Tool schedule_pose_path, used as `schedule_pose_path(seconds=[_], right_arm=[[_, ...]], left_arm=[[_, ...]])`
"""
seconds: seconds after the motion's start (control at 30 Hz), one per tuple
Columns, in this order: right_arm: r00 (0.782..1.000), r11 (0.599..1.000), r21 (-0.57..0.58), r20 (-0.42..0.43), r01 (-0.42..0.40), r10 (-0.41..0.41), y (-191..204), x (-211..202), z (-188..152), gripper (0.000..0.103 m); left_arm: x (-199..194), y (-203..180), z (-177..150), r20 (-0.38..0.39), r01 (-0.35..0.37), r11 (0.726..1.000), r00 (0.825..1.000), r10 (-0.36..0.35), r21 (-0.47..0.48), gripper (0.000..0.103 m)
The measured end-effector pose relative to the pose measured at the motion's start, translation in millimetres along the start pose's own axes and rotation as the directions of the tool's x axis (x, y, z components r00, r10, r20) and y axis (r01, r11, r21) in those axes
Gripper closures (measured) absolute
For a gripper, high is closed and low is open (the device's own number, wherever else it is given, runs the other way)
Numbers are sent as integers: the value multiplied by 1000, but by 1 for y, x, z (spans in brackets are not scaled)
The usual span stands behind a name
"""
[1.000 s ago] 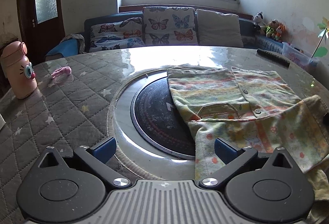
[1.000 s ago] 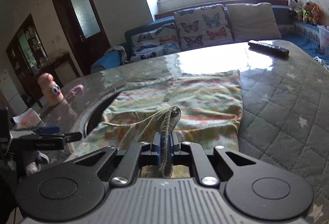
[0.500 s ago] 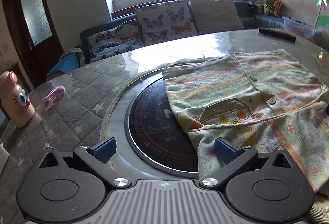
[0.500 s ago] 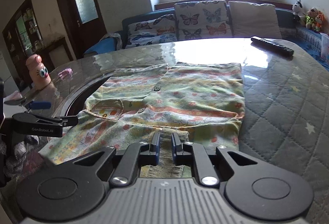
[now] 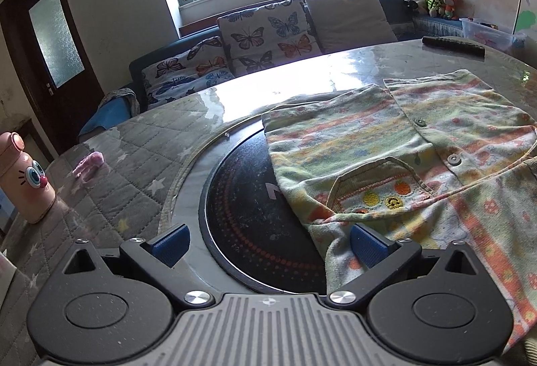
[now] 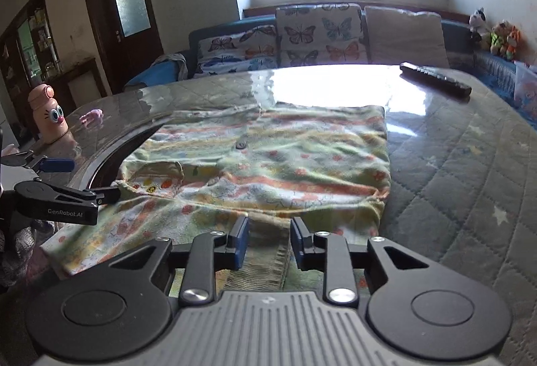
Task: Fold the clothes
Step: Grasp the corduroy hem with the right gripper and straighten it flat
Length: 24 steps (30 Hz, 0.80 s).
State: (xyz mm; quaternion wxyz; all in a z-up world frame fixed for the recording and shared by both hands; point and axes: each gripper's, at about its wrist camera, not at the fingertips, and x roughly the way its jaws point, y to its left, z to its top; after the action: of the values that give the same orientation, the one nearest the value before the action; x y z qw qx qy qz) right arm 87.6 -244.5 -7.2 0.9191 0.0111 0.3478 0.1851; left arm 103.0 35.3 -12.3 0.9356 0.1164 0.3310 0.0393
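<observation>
The patterned shirt [image 6: 268, 161] lay spread flat on the bench [image 6: 470, 171], partly over its dark round hob [image 5: 255, 218], with the left gripper [image 5: 268, 240] gaping wide at its edge and the right gripper [image 6: 269, 243] parted over its ribbed cuff [image 6: 265, 252].

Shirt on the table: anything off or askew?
Yes. The shirt lies partly over the black round hob set into the table, not fully on the quilted cover. Its near hem is bunched, and the folded edge runs crooked.
</observation>
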Motion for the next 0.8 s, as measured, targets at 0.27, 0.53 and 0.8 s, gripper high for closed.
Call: schedule_pose_path(seconds=[0.27,0.53,0.8], right_arm=[[997,1000,-13,79,-8,9,6,-13,13,96],[1000,1000,15,10,21,-21,-4,2,6,94],[997,993,-93,34,-72,75,11,-24,2,76]], left_arm=[[0,0,-1,7,-55,998,998,55,-7,0],[1,0,-1,10,-82,997,997,82,-1,0],[-28,-7,0,35,-22,1000,999,21,17,0]])
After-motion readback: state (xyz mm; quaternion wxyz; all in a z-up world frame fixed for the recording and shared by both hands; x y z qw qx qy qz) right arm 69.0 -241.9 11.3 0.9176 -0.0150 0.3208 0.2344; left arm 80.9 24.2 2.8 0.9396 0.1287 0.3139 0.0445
